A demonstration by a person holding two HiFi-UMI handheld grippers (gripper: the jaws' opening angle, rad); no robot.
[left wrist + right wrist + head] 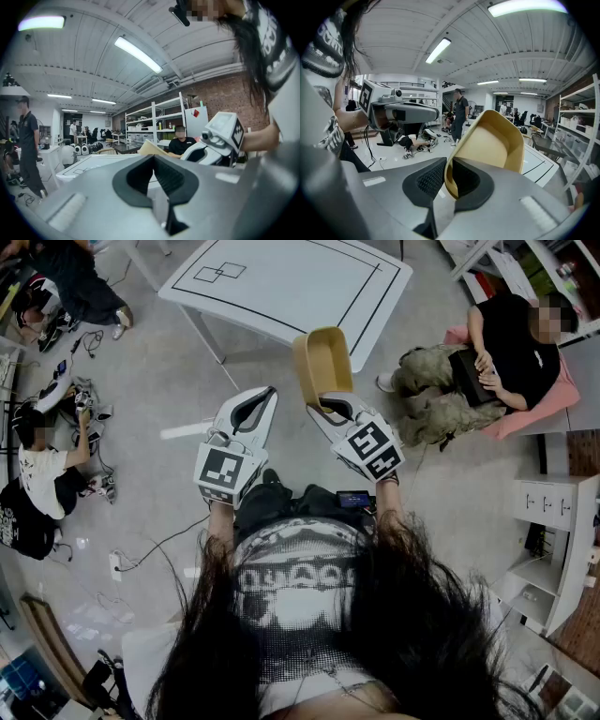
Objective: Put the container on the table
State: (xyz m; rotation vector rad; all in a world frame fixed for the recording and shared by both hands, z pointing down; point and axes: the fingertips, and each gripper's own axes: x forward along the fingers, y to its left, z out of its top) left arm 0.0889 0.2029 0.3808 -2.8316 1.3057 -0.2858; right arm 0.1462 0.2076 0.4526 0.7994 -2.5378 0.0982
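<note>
Your right hand-held gripper (446,179) is clamped on one wall of the tan container (492,145), which hangs in the air short of the white desk (281,282). Keep that squeeze firm and set it down level. Your left hand-held gripper (154,174) is closed and empty.

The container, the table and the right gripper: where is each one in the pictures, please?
container (328,360), head view, on its tan inner wall.
table (281,282), head view, on the bare white top.
right gripper (446,177), right gripper view, between the two jaw pads, which are shut on the container's wall.
</note>
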